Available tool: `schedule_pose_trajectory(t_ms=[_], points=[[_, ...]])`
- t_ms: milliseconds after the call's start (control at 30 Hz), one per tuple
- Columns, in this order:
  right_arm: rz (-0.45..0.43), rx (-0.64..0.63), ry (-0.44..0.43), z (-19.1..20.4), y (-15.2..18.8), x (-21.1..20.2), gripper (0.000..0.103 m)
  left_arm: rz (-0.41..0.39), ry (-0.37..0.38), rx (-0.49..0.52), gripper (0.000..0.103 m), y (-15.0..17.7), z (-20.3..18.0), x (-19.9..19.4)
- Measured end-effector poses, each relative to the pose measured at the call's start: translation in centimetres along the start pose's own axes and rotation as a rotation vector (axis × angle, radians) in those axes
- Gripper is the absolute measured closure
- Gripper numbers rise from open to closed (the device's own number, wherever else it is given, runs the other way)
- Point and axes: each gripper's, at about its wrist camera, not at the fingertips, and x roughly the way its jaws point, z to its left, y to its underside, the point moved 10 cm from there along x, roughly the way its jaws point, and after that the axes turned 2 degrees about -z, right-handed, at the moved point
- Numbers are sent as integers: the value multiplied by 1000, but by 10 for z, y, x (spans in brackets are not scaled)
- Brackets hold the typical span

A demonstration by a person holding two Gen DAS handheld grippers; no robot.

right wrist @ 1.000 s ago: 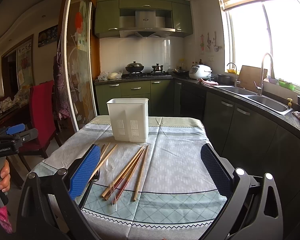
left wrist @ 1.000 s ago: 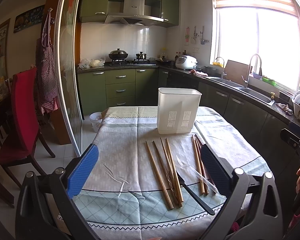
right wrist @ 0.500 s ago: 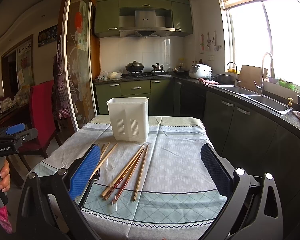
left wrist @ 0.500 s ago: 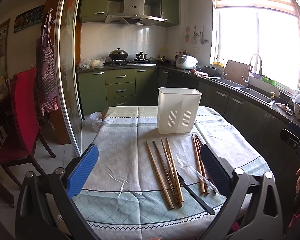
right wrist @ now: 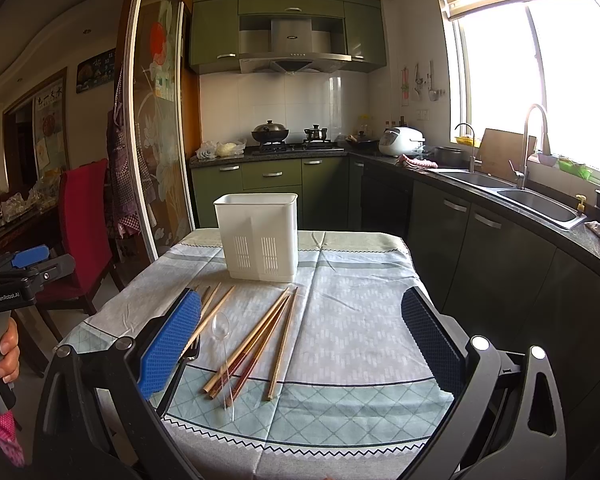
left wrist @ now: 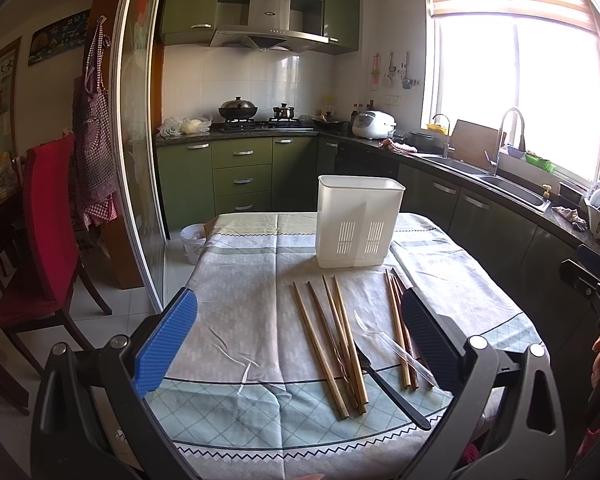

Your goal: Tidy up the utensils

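Note:
A white slotted utensil holder [left wrist: 358, 222] [right wrist: 260, 236] stands upright at the far middle of the table. Several wooden chopsticks [left wrist: 328, 336] [right wrist: 260, 336] lie loose on the cloth in front of it, with a clear plastic spoon [left wrist: 384, 340] [right wrist: 222, 330] and a black-handled utensil [left wrist: 392, 392] [right wrist: 180, 372] among them. My left gripper [left wrist: 300, 332] is open and empty, held above the near edge. My right gripper [right wrist: 302, 332] is open and empty, held above the near right part. Each gripper shows at the edge of the other's view.
The table carries a checked cloth [left wrist: 240, 300] [right wrist: 360, 320]. A red chair [left wrist: 48, 216] stands at the left by a glass sliding door [left wrist: 140, 160]. Green cabinets, stove and sink [right wrist: 540, 204] line the back and right. A small white bin [left wrist: 194, 240] sits on the floor.

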Motion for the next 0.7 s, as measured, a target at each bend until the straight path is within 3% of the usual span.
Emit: schedule_pose_trajectory(t_ms=[467, 567, 700], points=[[57, 25, -40, 5, 16, 15, 4, 36, 30, 1, 6, 1, -8, 13], [113, 51, -87, 5, 21, 27, 4, 86, 82, -21, 6, 0, -14, 26], [206, 38, -117, 4, 28, 49, 4, 217, 118, -31, 6, 6, -23, 55]])
